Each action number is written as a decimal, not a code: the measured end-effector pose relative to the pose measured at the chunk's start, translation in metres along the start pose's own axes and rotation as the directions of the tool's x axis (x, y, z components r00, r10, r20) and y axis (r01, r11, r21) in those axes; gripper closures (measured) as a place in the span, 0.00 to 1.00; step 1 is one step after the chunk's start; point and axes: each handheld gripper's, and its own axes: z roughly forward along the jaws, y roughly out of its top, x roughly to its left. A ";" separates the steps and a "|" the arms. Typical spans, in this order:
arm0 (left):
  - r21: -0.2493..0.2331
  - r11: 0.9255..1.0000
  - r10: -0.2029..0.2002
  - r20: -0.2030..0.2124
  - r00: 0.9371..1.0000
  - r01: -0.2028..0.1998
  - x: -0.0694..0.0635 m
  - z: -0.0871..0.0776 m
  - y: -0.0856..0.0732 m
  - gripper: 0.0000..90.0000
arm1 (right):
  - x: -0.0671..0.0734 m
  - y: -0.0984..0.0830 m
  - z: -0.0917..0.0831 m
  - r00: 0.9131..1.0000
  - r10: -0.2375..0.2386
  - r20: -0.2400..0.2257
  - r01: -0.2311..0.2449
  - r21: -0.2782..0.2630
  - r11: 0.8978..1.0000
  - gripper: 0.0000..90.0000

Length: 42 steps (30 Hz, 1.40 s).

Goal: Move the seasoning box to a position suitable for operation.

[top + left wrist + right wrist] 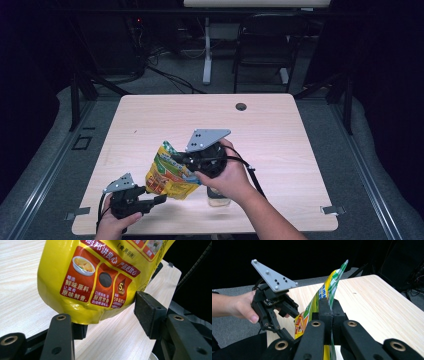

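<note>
A yellow bag with red and green pictures on it hangs in the air just above the wooden table, near the front edge. It has Chinese words on it and a picture of a bowl of soup.

The right gripper is pinching the top part of the bag. In the right gripper view its two black jaws are squeezed tight together on the thin edge of the bag, and the bag stands up between them.

The left gripper is low down by the bottom of the bag. In the left gripper view the bag's round bottom sits between the two jaws. The jaws are spread wide. The right-hand pad is right at the bag's edge, but I cannot tell if it touches.

A small round jar sits on the table under the right hand.
</note>
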 end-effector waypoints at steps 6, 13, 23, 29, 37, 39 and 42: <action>-0.001 1.000 0.007 -0.010 1.000 -0.007 0.000 0.000 0.000 0.55 | -0.003 -0.009 -0.002 1.000 0.011 0.006 -0.011 0.014 1.000 1.00; -0.006 1.000 0.015 -0.016 1.000 -0.015 0.001 -0.003 -0.001 0.58 | -0.007 -0.023 -0.005 0.999 0.033 0.019 -0.033 0.024 0.999 1.00; -0.001 1.000 0.028 -0.046 0.999 -0.028 0.000 -0.004 -0.001 0.60 | -0.012 -0.042 -0.003 0.998 0.048 0.039 -0.050 0.053 0.997 1.00; -0.020 1.000 0.020 -0.035 0.999 -0.020 0.000 -0.005 -0.001 0.62 | -0.016 -0.052 -0.003 0.997 0.052 0.061 -0.056 0.070 0.996 1.00; -0.008 1.000 0.028 -0.044 0.999 -0.029 0.001 -0.005 -0.001 0.65 | -0.022 -0.066 0.002 0.994 0.082 0.076 -0.089 0.091 0.992 0.99; -0.008 1.000 0.028 -0.048 0.998 -0.029 0.001 -0.004 0.000 0.66 | -0.023 -0.068 0.003 0.993 0.086 0.080 -0.094 0.097 0.991 0.99; -0.008 1.000 0.030 -0.044 0.999 -0.030 0.001 -0.005 -0.001 0.67 | -0.025 -0.071 0.005 0.992 0.094 0.084 -0.102 0.098 0.990 0.98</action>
